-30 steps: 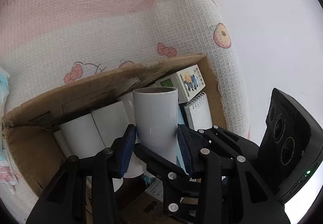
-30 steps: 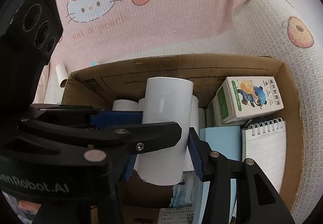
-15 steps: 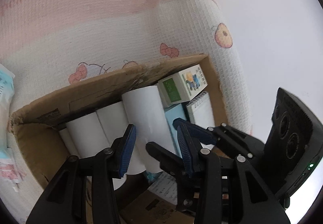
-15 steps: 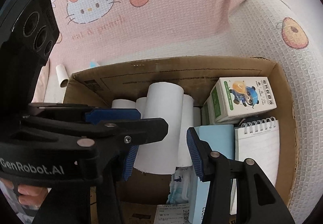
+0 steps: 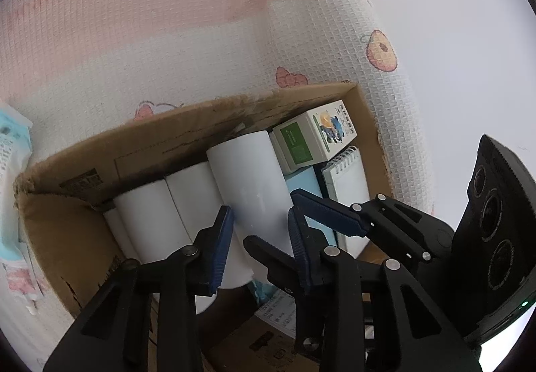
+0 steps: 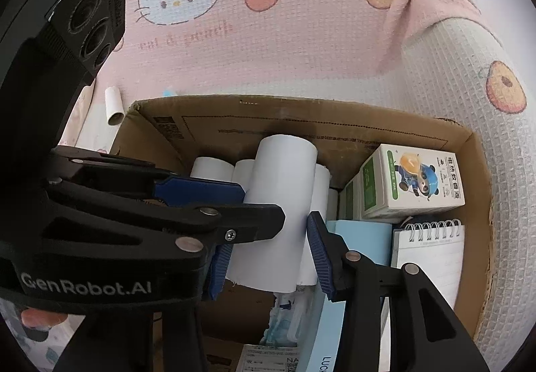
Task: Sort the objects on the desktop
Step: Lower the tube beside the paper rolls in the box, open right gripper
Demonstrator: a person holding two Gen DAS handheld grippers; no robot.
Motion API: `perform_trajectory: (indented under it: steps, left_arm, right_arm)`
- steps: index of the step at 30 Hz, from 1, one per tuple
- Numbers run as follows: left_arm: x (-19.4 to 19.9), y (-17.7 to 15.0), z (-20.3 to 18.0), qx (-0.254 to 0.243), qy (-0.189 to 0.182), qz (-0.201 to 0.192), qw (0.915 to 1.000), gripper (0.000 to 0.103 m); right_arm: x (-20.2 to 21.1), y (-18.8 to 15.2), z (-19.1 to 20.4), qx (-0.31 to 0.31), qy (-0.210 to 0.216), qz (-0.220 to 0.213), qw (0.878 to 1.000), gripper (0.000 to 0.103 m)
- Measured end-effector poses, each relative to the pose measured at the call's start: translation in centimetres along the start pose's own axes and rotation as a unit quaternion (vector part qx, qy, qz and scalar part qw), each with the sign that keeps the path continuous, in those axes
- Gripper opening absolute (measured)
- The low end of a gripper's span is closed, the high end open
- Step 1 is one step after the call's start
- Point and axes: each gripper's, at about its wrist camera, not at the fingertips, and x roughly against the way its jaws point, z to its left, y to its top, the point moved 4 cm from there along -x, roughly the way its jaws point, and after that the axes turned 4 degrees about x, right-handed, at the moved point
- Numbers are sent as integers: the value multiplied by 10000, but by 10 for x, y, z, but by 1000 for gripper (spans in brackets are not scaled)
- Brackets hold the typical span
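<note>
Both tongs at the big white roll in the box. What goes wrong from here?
1. The left tongs and right tongs have just been closing with the big white roll between them; squeezing may dent it.
2. It rests on the other rolls, so it might roll toward the panda carton once let go.

One cardboard box (image 6: pixel 475 191), four white rolls (image 6: pixel 281 204) (one outside), one notepad (image 6: pixel 432 254), one carton (image 6: pixel 418 184).
</note>
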Motion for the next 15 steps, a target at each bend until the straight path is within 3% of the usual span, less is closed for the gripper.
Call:
perform_trajectory:
  steps: [4, 9, 15]
  left_arm:
    - [15, 0, -7, -99, -76, -277, 9995, 41]
    - [42, 0, -16, -428, 142, -764, 9961, 52]
    - [64, -1, -11, -463, 19, -971, 9942, 54]
  right_arm:
    - [15, -7, 0, -2, -86, -75, 9999, 42]
    - [32, -2, 4, 55, -468, -246, 9986, 42]
    - [35, 3, 6, -110, -709, -164, 9973, 43]
